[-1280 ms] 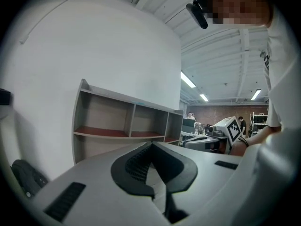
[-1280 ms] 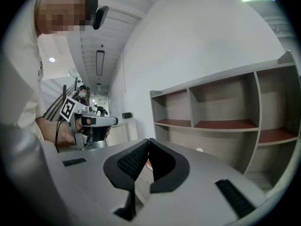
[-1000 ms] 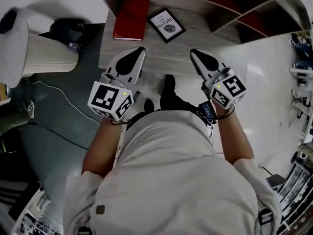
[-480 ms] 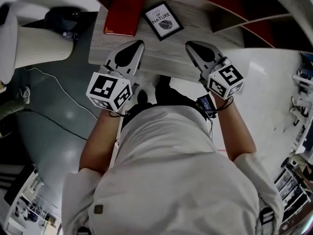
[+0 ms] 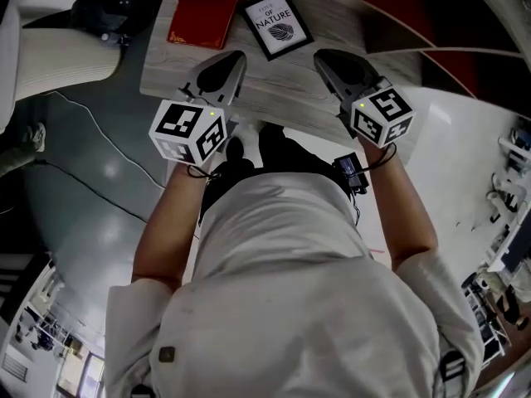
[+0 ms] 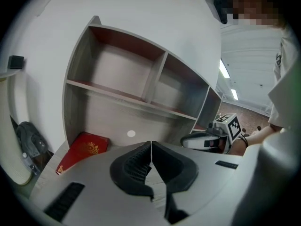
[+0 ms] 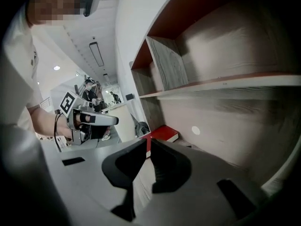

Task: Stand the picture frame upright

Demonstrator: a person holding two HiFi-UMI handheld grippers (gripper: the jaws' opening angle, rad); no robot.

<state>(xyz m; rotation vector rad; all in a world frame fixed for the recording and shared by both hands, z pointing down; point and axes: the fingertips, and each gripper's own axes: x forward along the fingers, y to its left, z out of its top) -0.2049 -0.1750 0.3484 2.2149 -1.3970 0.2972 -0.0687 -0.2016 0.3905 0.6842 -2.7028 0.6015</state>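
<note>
Black moulding borders the picture frame (image 5: 278,23), which lies flat and face up on our grey wood-grain table (image 5: 274,98), turned askew. Its white print carries a dark leaf under the word NATURE; the smaller lettering above is too fine for us to read. The frame sits just beside a red book (image 5: 207,11), at the foot of the shelf unit (image 6: 115,94). Our left claw (image 5: 235,58) hovers short of it, jaws pressed together and empty. Our right claw (image 5: 322,56) has just been parting its jaws to a narrow slit with nothing between them, also apart from the frame.
</note>
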